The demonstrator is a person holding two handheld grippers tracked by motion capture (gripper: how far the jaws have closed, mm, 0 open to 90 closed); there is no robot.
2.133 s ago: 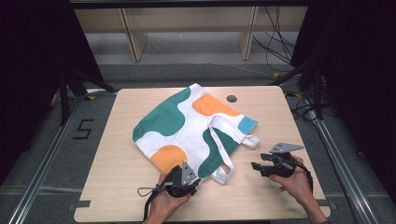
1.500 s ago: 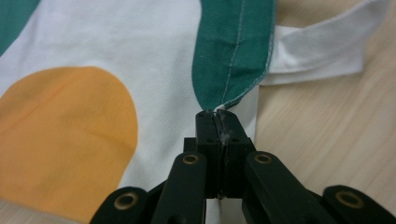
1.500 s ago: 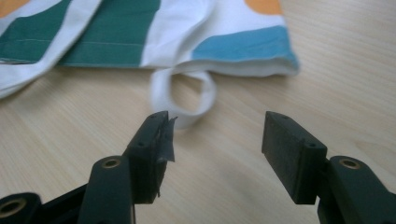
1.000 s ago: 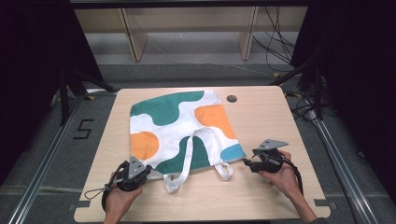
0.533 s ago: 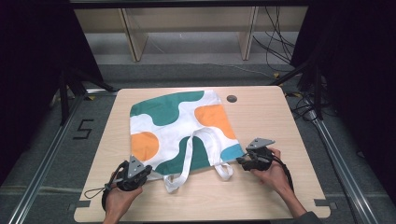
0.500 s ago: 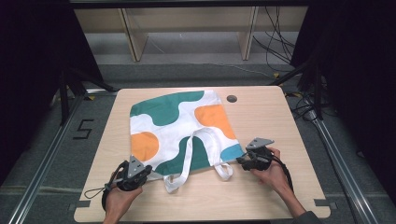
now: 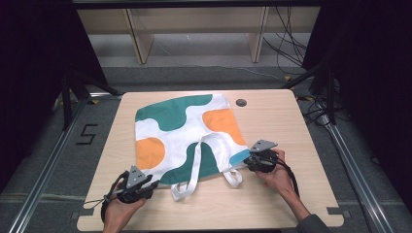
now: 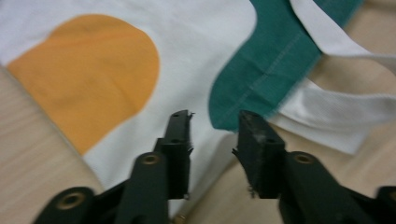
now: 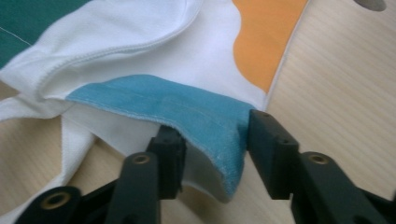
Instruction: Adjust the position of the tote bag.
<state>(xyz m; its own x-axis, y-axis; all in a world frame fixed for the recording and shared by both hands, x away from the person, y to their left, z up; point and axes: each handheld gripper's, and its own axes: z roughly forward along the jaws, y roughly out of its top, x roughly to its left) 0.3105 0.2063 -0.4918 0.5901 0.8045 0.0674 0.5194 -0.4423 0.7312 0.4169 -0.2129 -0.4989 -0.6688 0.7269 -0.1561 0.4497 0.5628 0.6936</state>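
Tote bag (image 7: pixel 187 133) spread flat mid-table, handles toward the near edge. Left gripper (image 8: pixel 212 135) open just off the hem's left corner; right gripper (image 9: pixel 215 140) open astride the blue corner flap. Best closed on both corners together, then drawn apart evenly.

Light wooden table (image 7: pixel 291 121), grey floor (image 7: pixel 194 53), dark surroundings.

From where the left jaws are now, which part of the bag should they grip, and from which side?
The bag's near open edge, at the white corner beside the green patch. Come in low from the table's near side, one jaw under the cloth. The bag lies flat, and only this hem gives a thin edge; the left gripper already stands open before it.
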